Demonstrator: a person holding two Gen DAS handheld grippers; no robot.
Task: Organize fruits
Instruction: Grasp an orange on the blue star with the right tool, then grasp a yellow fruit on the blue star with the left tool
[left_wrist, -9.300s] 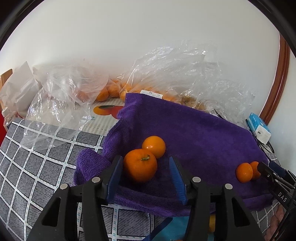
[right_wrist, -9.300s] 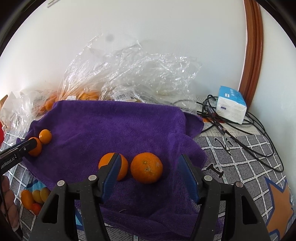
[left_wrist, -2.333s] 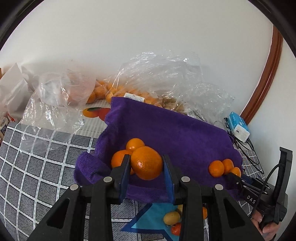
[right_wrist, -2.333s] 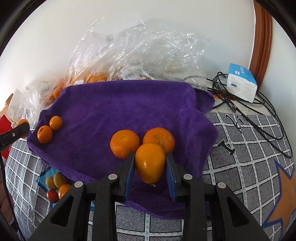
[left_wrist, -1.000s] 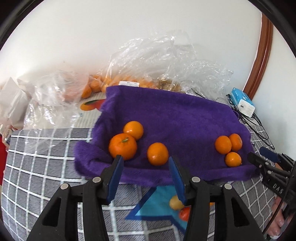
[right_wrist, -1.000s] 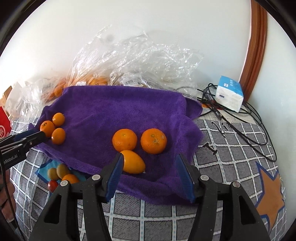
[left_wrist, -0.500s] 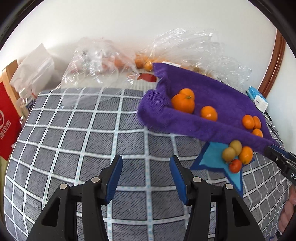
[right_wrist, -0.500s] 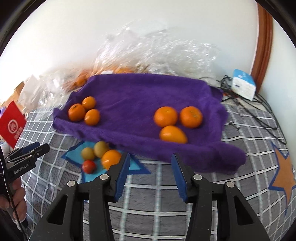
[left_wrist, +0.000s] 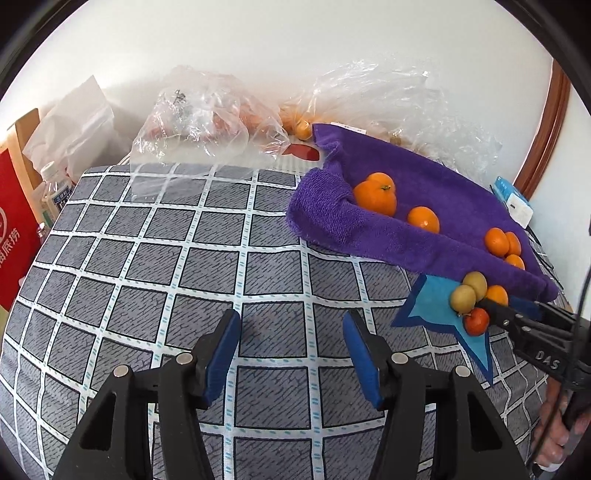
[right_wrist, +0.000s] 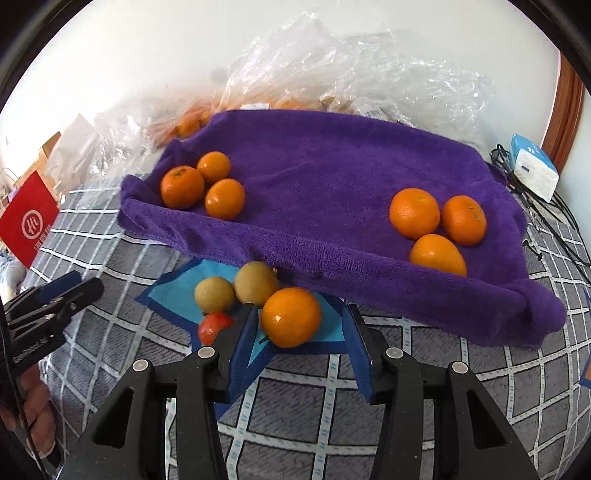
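Right gripper spread wide, nothing gripped; orange sits between its blue pads. Left gripper wide open, empty over checked cloth. Red fruit just left; closing may nudge it. Purple towel with grouped oranges beyond.

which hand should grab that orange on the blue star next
Right. Its open tool already straddles the orange on the blue star, while the left tool hangs open over bare checked cloth, well aside.
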